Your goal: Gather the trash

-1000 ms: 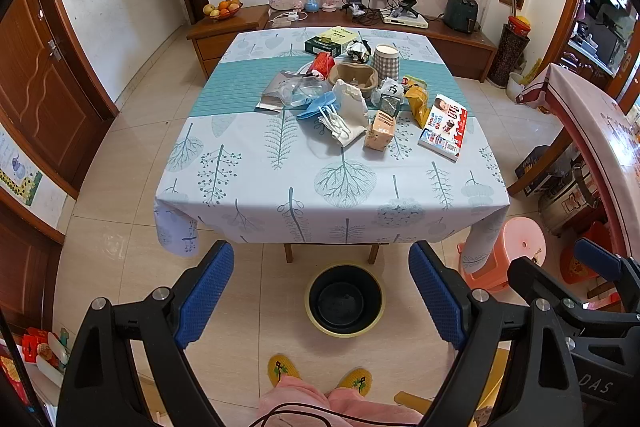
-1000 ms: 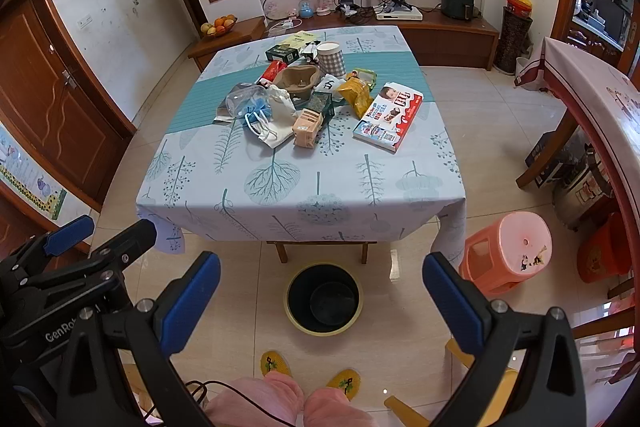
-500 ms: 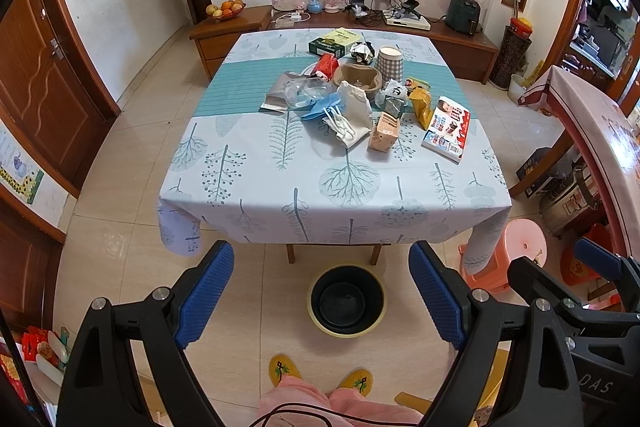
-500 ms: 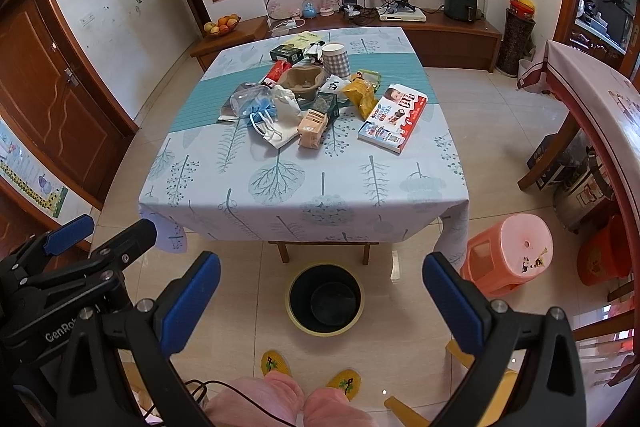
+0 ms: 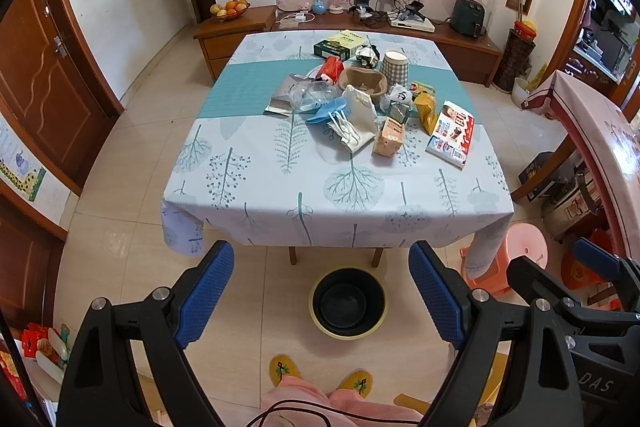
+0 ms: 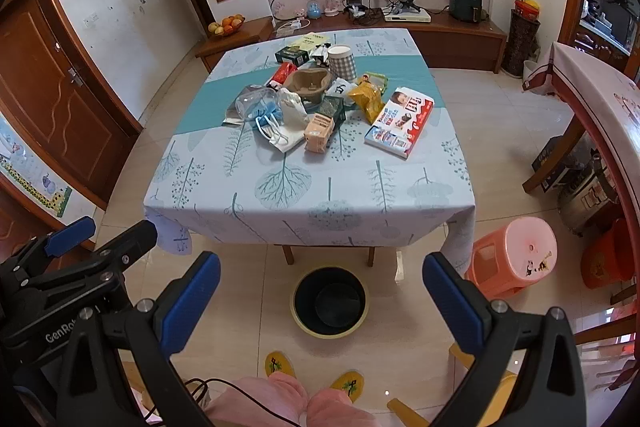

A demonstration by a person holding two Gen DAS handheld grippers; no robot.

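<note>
the body of the left gripper reads "genro…" in the right wrist view; the body of the right gripper reads "…das" in the left wrist view. the red-and-white box lies right of the trash pile on the table; its print is too small to read. the black bin stands on the floor before the table. both grippers hang with jaws spread wide, nothing between them, well short of the pile. only the right wrist view shows the whole orange stool.

One bin, one stool, two slippers.
</note>
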